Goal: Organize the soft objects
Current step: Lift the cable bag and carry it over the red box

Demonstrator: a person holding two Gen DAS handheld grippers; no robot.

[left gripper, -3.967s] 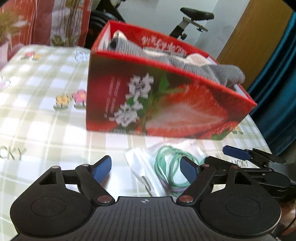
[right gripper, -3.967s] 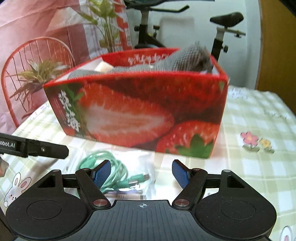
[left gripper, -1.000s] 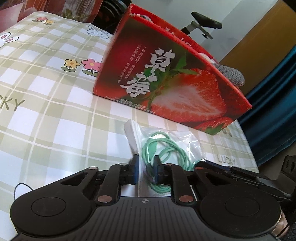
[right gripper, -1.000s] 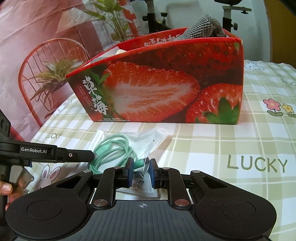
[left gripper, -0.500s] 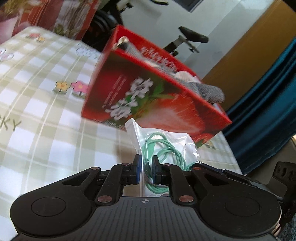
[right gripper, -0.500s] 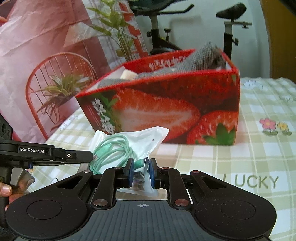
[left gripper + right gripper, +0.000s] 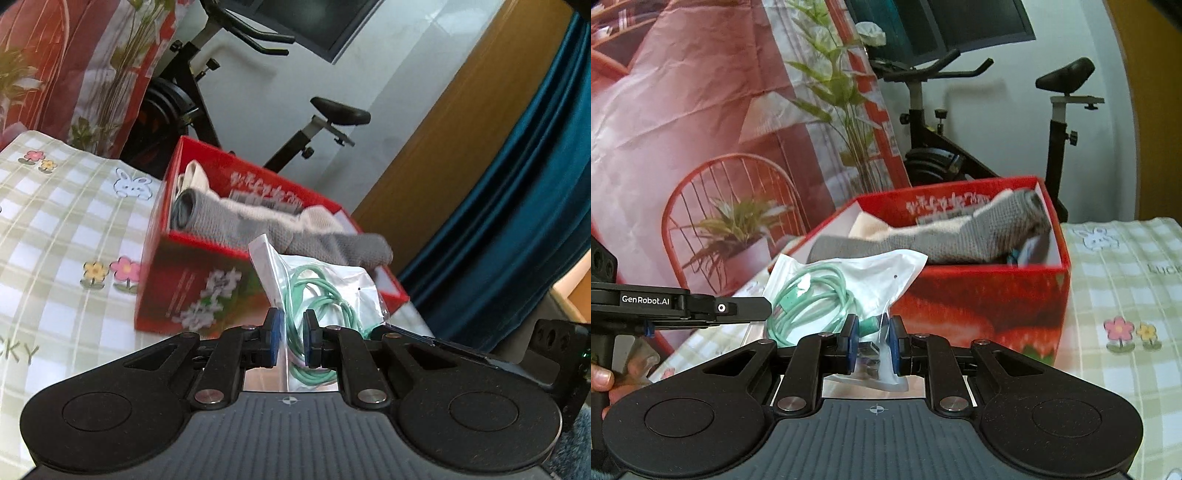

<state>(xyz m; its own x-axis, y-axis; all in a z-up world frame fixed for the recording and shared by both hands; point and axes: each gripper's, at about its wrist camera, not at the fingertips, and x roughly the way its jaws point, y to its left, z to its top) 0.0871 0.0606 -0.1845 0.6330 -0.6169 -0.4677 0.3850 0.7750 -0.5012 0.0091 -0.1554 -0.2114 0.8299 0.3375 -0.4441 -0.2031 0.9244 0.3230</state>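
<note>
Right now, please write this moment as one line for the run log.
left gripper: shut on cable bag | right gripper: shut on cable bag | bag: held clear of tablecloth | red box: holds grey knit

One bag — one box

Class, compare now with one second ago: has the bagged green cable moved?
Yes. The bagged green cable, pinched by both grippers, has risen off the tablecloth; it now overlaps the rim of the strawberry box.

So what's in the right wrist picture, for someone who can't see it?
The right gripper pinches a clear bag holding a green cable. Behind it a red strawberry box with grey knitwear sits on a checked tablecloth.
</note>
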